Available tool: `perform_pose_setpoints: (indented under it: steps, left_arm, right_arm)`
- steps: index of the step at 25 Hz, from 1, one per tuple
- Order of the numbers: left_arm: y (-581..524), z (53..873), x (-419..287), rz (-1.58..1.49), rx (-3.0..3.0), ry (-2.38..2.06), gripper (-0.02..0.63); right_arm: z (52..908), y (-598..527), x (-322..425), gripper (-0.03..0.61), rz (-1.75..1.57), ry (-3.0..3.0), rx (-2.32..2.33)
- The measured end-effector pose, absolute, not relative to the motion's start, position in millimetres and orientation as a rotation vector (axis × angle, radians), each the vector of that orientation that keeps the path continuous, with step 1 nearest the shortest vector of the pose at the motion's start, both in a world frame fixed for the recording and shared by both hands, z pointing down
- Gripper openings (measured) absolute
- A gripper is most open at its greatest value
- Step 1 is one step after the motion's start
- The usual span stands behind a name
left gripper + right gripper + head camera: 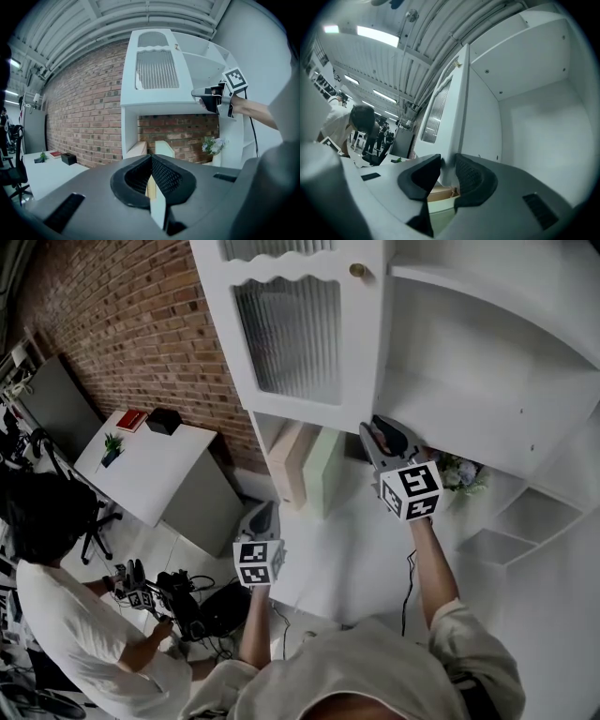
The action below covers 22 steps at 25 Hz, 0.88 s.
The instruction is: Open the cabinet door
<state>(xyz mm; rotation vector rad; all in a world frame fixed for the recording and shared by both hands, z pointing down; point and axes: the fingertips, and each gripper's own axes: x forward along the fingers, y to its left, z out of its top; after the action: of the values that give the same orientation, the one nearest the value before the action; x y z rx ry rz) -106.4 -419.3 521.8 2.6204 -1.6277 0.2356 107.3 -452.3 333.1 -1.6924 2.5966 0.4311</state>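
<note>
The white cabinet door, with a ribbed glass pane and a brass knob, stands swung out from the cabinet, and bare shelves show to its right. My right gripper is raised to the door's lower corner. In the right gripper view the door's edge runs down between the jaws, and the right gripper is shut on it. My left gripper hangs lower, to the left, away from the cabinet. In its own view the left gripper is shut on nothing and faces the door.
Cream and pale green panels lean in the niche under the cabinet, and flowers stand to the right. A white desk stands by the brick wall. A seated person and cabled gear are at the lower left.
</note>
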Motion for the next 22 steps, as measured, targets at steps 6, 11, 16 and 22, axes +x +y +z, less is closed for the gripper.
perform_pose_setpoints:
  steps: [6,11,16,22]
  left_arm:
    - [-413,514,-107,0.231,2.621,-1.642,0.026]
    - [-404,514,-121,0.239,2.592,-1.683,0.026]
    - [-394,516,-134,0.244,2.552,-1.733,0.026]
    - [-377,512,-154,0.239,2.51,-1.796,0.026]
  right_arm:
    - [330,-440,103,0.109,0.429,2.596,-1.657]
    - [330,-430,97,0.106,0.438,2.598,-1.654]
    - [331,-422,93,0.101,0.443,2.596,-1.639]
    - [329,-402,81,0.098,0.453,2.603,-1.608]
